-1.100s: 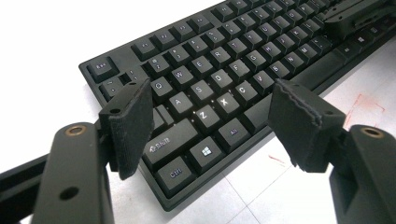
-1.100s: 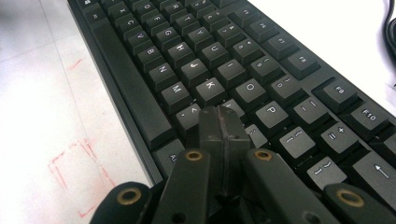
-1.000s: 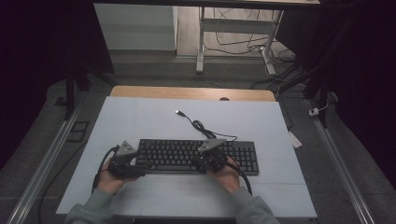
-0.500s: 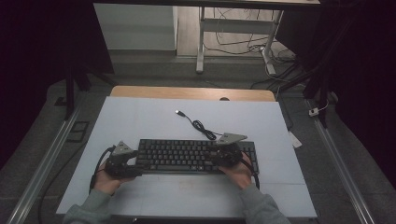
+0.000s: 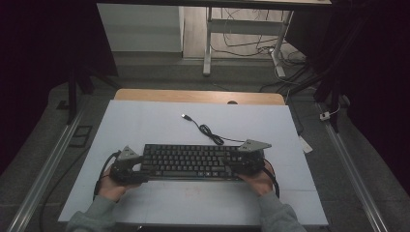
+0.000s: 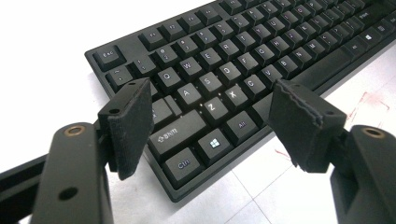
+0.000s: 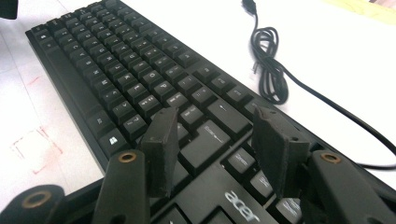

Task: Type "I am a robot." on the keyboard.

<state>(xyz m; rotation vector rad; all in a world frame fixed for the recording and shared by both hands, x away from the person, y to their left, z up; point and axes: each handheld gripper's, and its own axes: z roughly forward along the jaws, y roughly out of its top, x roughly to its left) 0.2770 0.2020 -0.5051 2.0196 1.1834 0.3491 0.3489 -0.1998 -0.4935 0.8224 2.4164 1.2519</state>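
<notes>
Black and flat on the white surface [image 5: 159, 121], the keyboard [image 5: 188, 161] is flanked by the left gripper [image 6: 210, 116] and right gripper [image 7: 215, 144], both jaws open and gripping nothing, so keys could be pressed or its trailing cable [image 7: 273, 77] snagged.

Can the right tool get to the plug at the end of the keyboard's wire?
Probably yes: the right tool is open, and bare table lies around the plug, past the keyboard.

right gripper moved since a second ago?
Yes. The right gripper has slid rightward along the keyboard, from mid-board to its right end, jaws just opening, nothing between them.
</notes>
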